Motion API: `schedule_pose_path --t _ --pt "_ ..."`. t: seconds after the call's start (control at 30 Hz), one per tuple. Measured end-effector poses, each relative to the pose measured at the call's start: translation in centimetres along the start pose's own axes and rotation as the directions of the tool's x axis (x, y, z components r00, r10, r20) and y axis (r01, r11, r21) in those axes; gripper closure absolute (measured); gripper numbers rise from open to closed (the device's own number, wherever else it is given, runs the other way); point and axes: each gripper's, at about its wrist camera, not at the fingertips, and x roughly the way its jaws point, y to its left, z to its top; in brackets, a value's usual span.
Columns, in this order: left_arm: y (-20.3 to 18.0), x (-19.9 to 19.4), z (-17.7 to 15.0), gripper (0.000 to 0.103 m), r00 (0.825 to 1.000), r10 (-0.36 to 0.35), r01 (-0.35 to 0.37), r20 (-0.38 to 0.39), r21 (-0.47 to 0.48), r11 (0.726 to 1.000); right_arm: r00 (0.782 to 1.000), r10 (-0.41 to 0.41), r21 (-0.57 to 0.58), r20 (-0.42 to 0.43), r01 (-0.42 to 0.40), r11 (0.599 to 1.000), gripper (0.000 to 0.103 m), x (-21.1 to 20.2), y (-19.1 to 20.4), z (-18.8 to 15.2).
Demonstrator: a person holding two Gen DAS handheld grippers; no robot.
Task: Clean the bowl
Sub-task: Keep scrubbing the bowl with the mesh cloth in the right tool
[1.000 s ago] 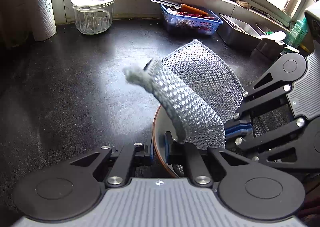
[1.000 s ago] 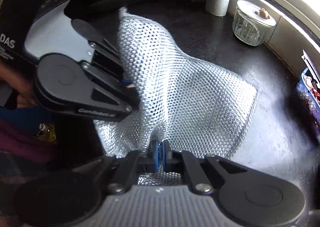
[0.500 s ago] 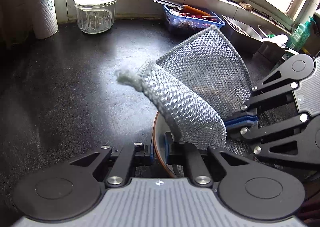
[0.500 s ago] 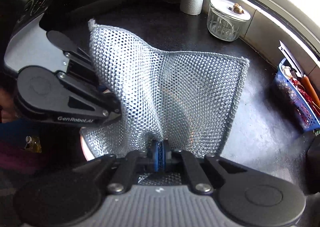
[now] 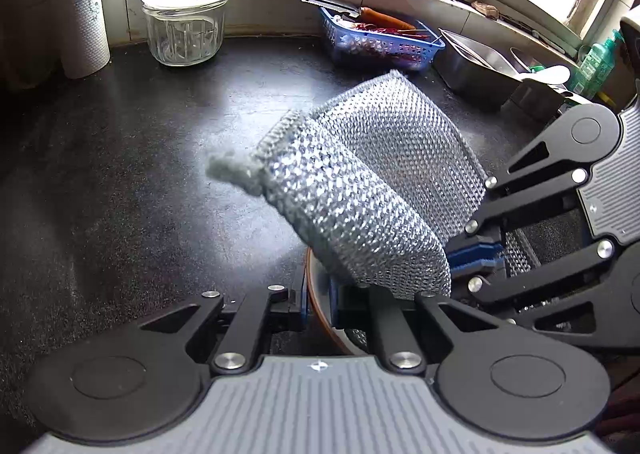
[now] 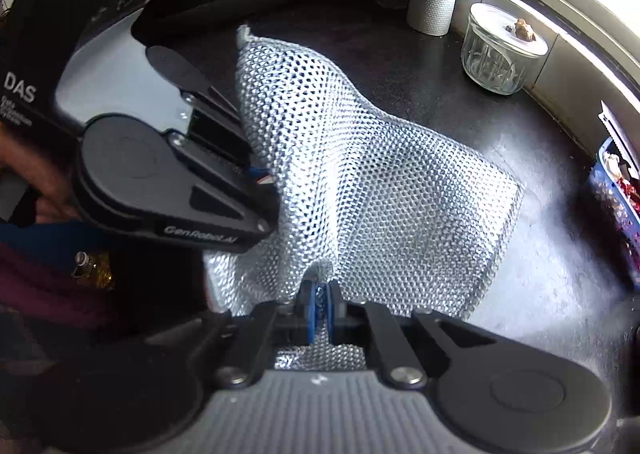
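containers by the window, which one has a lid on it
The glass jar, beside the paper towel roll: a white lid covers it, with small brown lumps on top. The blue basket and metal tray are open-topped.

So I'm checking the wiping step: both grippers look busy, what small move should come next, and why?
Probably lower the right gripper so the mesh cloth presses down into the bowl. Its jaws are shut on the cloth, which stands mostly above the bowl, while the left gripper clamps the bowl's rim, steadying it for a wipe.
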Motion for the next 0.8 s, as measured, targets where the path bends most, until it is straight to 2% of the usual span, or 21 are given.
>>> schedule_pose_path --t 0.27,0.37,0.7,0.8 --pt "0.0 0.1 0.0 0.094 1.0 -0.004 0.004 0.0 0.005 1.0 0.995 -0.084 -0.111 0.051 0.089 0.99 0.084 0.1 0.6 0.4" --pt "0.0 0.0 0.1 0.094 1.0 -0.006 0.006 -0.001 0.015 1.0 0.996 -0.074 -0.133 0.051 0.081 0.988 0.079 0.5 0.9 0.4" --pt "0.0 0.0 0.0 0.094 1.0 -0.009 0.009 0.001 0.014 1.0 0.998 -0.044 -0.206 0.05 0.053 0.977 0.078 1.9 1.8 0.6" --pt "0.0 0.0 0.0 0.094 1.0 -0.007 0.007 0.003 0.003 1.0 0.999 0.037 -0.142 0.015 -0.035 0.989 0.081 2.1 0.6 0.7"
